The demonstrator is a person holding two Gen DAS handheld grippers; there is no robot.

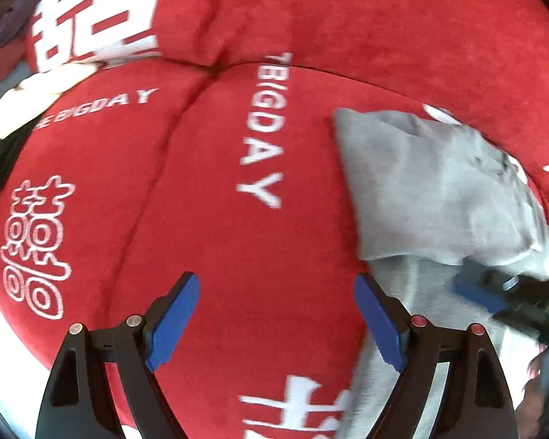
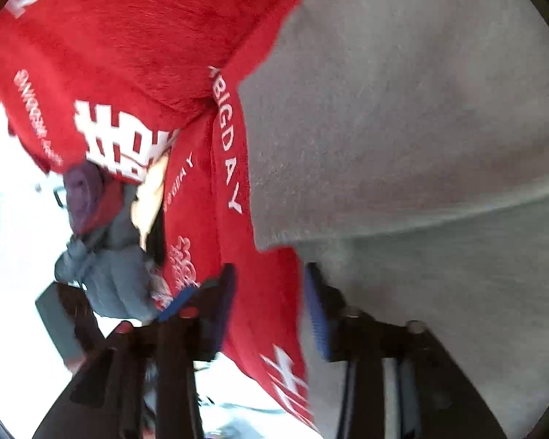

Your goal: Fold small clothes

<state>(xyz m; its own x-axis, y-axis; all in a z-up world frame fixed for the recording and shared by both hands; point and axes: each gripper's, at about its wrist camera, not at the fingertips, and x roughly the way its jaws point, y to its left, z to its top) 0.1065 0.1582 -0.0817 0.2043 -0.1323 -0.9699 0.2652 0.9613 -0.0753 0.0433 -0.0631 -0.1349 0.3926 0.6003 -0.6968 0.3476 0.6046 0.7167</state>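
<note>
Grey garment [image 1: 432, 190] lies right of left tongs [image 1: 276, 314], which gape wide, empty, over the red cover [image 1: 208, 219]. Right tongs [image 2: 271, 311] nearer (part-open, nothing gripped), at its edge

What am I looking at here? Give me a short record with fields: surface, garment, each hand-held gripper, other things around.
surface: red cover printed with white lettering, including "BIGDAY"
garment: grey garment lying on the red cover, one part folded over
left hand-held gripper: open, over bare red cover, nothing between its blue pads
right hand-held gripper: partly open at the grey garment's edge; no grip visible
other things: pile of clothes, purple and grey-blue, beside the red cover
</note>
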